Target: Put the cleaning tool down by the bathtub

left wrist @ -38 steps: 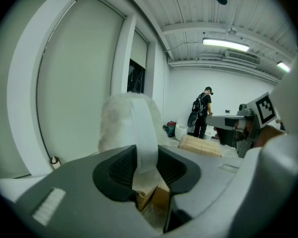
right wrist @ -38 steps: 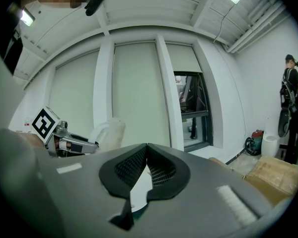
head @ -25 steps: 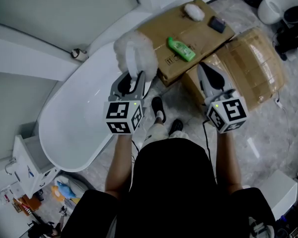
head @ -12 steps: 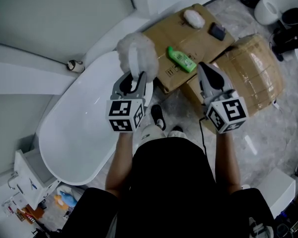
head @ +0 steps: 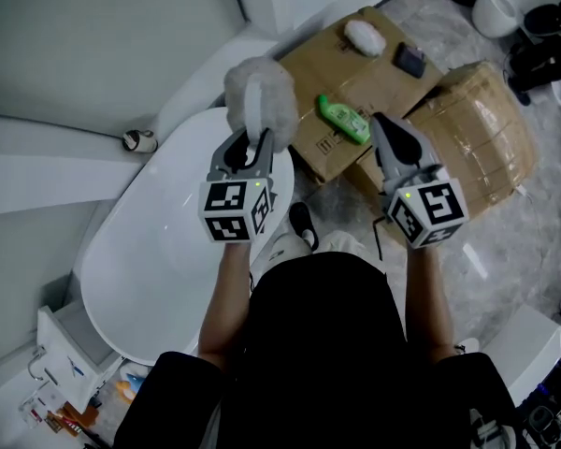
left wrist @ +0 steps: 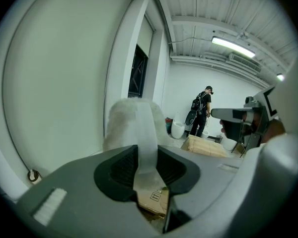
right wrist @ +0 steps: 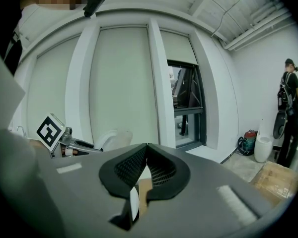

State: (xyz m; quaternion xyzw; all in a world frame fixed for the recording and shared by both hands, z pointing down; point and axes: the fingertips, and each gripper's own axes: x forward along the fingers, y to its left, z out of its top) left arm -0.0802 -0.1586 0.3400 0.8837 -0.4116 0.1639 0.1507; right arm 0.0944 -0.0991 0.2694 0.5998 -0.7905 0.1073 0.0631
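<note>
My left gripper (head: pixel 253 145) is shut on the white handle of a fluffy white cleaning tool (head: pixel 259 99), whose head sticks up past the jaws over the bathtub's (head: pixel 145 251) right rim. In the left gripper view the handle (left wrist: pixel 145 148) is pinched between the black pads with the fluffy head (left wrist: pixel 121 123) beyond; the jaws have just been closing a little on it. My right gripper (head: pixel 388 129) hovers over the cardboard boxes with its jaws shut and nothing between them (right wrist: pixel 145 155).
Cardboard boxes (head: pixel 467 124) lie on the floor right of the tub, with a green bottle (head: pixel 344 120), a white pad (head: pixel 364 35) and a small dark item (head: pixel 410 60) on one. A drain fitting (head: pixel 138 140) sits by the tub. A person (left wrist: pixel 202 109) stands far off.
Both grippers have kept their places in the picture while the view shifted: the tub and boxes have slid down and right, and the fluffy tool now sits nearer the tub's rim.
</note>
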